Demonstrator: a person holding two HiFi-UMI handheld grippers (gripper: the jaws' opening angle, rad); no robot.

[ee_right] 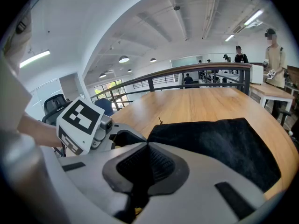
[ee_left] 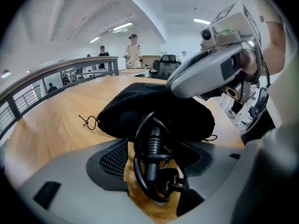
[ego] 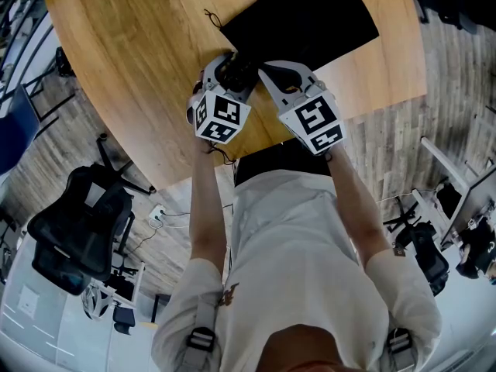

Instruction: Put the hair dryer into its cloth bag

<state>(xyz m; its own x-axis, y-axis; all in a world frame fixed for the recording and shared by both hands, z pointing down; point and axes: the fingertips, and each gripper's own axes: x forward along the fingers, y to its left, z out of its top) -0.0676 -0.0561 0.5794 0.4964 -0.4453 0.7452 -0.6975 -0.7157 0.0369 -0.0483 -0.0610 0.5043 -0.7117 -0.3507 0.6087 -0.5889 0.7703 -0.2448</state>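
The black cloth bag (ego: 302, 18) lies on the round wooden table (ego: 116, 68), bulging at its near end. Both grippers meet at that end. My left gripper (ee_left: 154, 158) stands open, and the hair dryer's coiled black cord (ee_left: 150, 146) and plug (ee_left: 172, 182) lie loose between its jaws, partly outside the bag (ee_left: 140, 106). The pads do not press on the cord. My right gripper (ee_right: 147, 144) is shut on the bag's near edge (ee_right: 161, 132) and holds the cloth (ee_right: 219, 143) up. From the head view the left gripper (ego: 227, 72) and right gripper (ego: 261, 70) sit side by side. The dryer's body is hidden.
The bag's drawstring (ee_left: 88, 121) trails on the wood to the left. The table's near edge (ego: 194, 173) runs just under my hands. A black office chair (ego: 77, 223) stands on the floor at left. Several people (ee_left: 133, 48) stand far off beyond a railing (ee_right: 205, 71).
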